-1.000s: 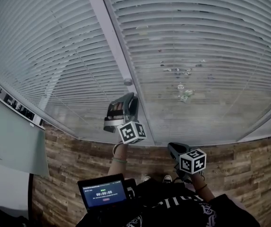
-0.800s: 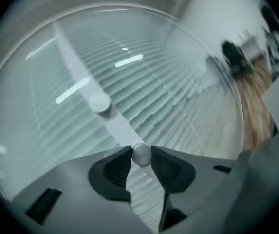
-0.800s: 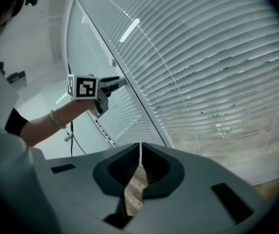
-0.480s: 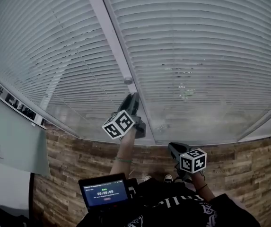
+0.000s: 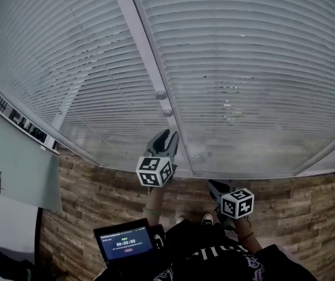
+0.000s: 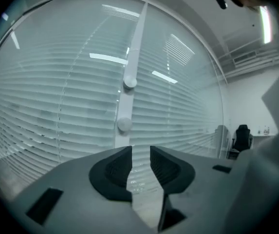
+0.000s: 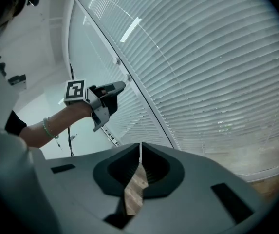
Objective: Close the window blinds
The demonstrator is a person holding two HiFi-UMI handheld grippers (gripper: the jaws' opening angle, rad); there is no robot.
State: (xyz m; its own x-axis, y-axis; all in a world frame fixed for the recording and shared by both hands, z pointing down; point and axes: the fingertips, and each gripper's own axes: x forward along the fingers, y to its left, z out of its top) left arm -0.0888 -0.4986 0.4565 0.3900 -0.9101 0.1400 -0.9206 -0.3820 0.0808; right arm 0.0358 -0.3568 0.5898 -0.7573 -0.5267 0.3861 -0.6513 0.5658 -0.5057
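Observation:
White slatted blinds (image 5: 243,69) hang behind glass on both sides of a pale upright mullion (image 5: 147,57). Two round knobs sit on the mullion, an upper one (image 5: 161,94) and a lower one (image 5: 168,112). My left gripper (image 5: 166,139) points at the mullion just below the lower knob (image 6: 124,125) and apart from it. Its jaws have just been closing a little; they stand open with nothing between them (image 6: 140,155). My right gripper (image 5: 217,186) hangs low at the right, shut and empty (image 7: 139,147). The right gripper view shows the left gripper (image 7: 117,87) from the side.
A wood-plank floor (image 5: 307,204) runs under the window. A tablet (image 5: 122,243) sits at the person's waist. A pale wall panel (image 5: 15,174) stands at the left. An office chair (image 6: 241,135) shows far right in the left gripper view.
My left gripper has rolled over, so its marker cube now sits below it. It has shifted slightly right and lower, and the lower knob now shows. The right gripper has stayed put.

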